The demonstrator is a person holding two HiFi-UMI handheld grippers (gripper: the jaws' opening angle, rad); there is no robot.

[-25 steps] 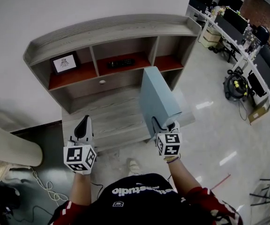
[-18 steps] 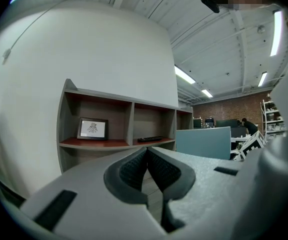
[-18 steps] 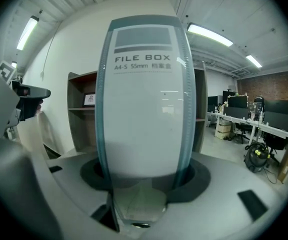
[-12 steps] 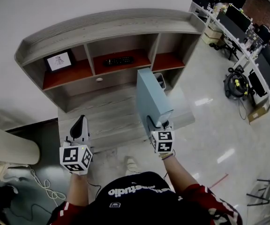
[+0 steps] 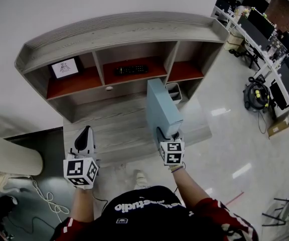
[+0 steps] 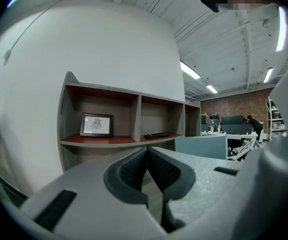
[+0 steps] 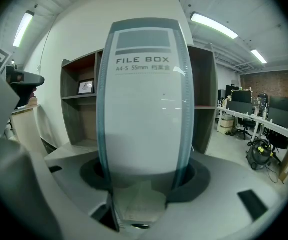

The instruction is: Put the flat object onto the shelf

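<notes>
At six o'clock from the shelf [image 5: 115,30], the right gripper [image 5: 167,134] is clenched on the lower end of the pale blue file box [image 5: 160,104], holding it upright over the low platform [image 5: 119,129]. Carrying is the step in hand. Next, I judge, the box must travel toward twelve o'clock into a compartment. At eight o'clock the left gripper [image 5: 86,133] hangs clenched on nothing.

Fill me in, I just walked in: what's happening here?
A person stands at a shelf with a gripper in each hand. The right gripper is shut on a pale blue file box, held upright in front of the compartments. The left gripper is shut and empty. The box is not on the shelf yet; a remote and a framed picture sit there.
</notes>
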